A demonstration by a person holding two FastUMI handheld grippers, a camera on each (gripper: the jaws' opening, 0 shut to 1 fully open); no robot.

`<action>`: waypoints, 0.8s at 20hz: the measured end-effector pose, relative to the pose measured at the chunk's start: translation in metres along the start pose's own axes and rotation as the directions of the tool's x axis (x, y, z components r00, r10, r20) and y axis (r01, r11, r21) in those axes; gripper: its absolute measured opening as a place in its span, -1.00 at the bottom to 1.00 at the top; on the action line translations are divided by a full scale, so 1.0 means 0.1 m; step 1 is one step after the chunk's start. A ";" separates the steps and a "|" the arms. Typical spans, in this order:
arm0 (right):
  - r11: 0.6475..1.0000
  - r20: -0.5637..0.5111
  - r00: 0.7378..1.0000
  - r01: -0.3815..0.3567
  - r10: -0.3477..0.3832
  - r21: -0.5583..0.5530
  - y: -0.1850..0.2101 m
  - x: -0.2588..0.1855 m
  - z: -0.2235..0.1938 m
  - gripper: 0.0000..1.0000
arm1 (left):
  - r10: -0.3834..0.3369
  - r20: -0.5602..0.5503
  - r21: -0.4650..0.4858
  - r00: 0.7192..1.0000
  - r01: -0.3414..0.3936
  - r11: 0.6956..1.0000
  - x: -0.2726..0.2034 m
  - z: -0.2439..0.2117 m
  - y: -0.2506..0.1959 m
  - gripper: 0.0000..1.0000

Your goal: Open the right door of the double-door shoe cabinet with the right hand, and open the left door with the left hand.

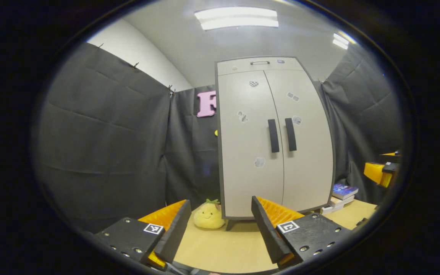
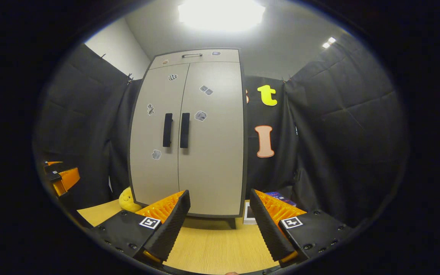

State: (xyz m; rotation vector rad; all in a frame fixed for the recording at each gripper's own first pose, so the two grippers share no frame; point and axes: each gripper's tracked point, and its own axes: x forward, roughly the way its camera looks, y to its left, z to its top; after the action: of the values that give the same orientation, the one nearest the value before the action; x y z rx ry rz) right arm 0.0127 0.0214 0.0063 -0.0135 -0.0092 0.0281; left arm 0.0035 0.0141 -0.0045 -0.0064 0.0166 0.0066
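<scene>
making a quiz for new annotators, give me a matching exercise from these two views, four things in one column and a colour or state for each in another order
Things:
1. door handles
2. plush toy
3. cabinet doors
4. right tool

Colour or state:
A. yellow, on the floor at the cabinet's left foot
B. open, fingers apart, nothing between them
C. black, upright, side by side at the middle seam
D. pale grey, both closed

Pairs: 1-C, 2-A, 3-D, 4-B
</scene>
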 end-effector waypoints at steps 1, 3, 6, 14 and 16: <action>1.000 0.003 1.000 -0.007 0.007 0.001 0.03 0.03 0.02 0.93 | 0.006 -0.003 -0.001 1.000 -0.006 1.000 0.00 0.00 0.02 0.83; 1.000 0.010 1.000 -0.015 0.015 -0.002 0.06 0.12 0.08 0.96 | 0.018 -0.002 0.001 1.000 -0.018 1.000 -0.03 0.01 0.08 0.84; 1.000 0.013 1.000 -0.017 0.017 0.015 0.09 0.30 0.18 0.96 | 0.035 -0.008 0.003 0.999 -0.034 0.999 -0.10 -0.03 0.17 0.84; 0.998 0.043 0.997 -0.056 0.057 -0.028 0.29 0.95 0.56 0.96 | 0.077 -0.028 0.025 0.997 -0.076 0.997 -0.23 -0.10 0.39 0.84; 0.997 0.050 0.996 -0.073 0.075 -0.036 0.39 1.11 0.64 0.93 | 0.089 -0.034 0.026 0.995 -0.088 0.996 -0.25 -0.13 0.44 0.84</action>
State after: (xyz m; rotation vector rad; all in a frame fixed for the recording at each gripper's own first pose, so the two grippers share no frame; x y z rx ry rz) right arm 0.1222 0.0642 0.0708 -0.0475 -0.0610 0.1024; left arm -0.0217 0.0576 -0.0173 0.0184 0.0525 0.0946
